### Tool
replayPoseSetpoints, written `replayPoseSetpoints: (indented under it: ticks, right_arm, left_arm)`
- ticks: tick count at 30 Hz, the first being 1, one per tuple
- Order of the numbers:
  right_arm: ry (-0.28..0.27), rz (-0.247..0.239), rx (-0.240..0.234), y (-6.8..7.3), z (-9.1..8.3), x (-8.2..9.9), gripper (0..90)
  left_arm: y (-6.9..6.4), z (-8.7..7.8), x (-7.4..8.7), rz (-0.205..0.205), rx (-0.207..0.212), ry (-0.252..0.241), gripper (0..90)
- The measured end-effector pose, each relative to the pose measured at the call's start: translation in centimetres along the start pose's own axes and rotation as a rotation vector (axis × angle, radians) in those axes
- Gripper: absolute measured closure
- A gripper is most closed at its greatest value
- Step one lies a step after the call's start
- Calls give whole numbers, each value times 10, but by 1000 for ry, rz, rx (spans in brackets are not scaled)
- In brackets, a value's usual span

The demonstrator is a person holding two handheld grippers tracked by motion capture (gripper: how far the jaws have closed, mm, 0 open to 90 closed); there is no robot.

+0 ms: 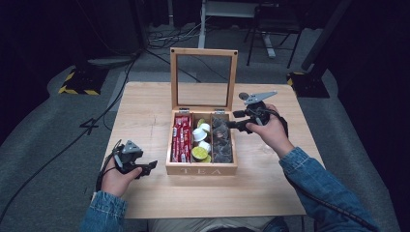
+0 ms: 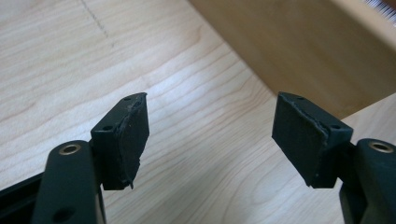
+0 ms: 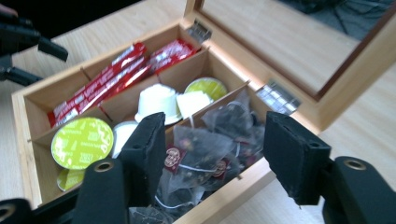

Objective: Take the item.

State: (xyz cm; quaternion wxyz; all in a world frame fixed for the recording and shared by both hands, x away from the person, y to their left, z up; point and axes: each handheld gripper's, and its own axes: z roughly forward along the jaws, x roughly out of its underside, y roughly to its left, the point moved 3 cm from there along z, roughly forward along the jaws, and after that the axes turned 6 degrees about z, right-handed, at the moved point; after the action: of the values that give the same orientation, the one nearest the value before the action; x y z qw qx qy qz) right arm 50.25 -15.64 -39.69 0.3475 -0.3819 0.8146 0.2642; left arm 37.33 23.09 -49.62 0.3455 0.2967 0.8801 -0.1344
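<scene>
Wooden tea box [image 1: 201,169] at the middle of a pale, fine-grained wooden table [image 1: 145,111], glass-paned lid [image 1: 203,79] standing upright on metal hinges behind it, the word TEA on the front wall. Three long compartments inside, split by thin wooden dividers: glossy red stick packets [image 1: 181,137] in the left one, round white capsules with lime-green foil tops [image 1: 200,140] in the middle one, translucent pyramid tea bags [image 1: 222,140] full of dark leaf in the right one. Right gripper [image 3: 212,149] low over the right compartment's far end, jaws apart and astride the tea bags, black matte pads not pressing on them; thin divider wall just beside one pad, box rim beside the other. Small red tags and pale strings tangled among the bags. Left gripper [image 2: 210,133] near the box's front left corner, just above bare tabletop, jaws wide apart with nothing between, pad edges rough and frayed. Grey floor with dark cables [image 1: 63,150] around the table, desk legs beyond.
</scene>
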Motion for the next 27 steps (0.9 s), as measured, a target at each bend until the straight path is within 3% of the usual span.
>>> replayPoseSetpoints:
  ticks: [5,10,22,27]
  right_arm:
    - [73,-16,3,5,16,8,497]
    - [112,-9,6,8,31,16,432]
    - [168,-3,15,10,57,23,404]
    - [182,-4,15,10,65,25,475]
  left_arm:
    - [2,5,3,-2,-4,14,279]
    - [2,9,5,-4,-5,20,279]
    - [0,10,5,6,-3,25,278]
    - [0,10,4,9,-4,26,278]
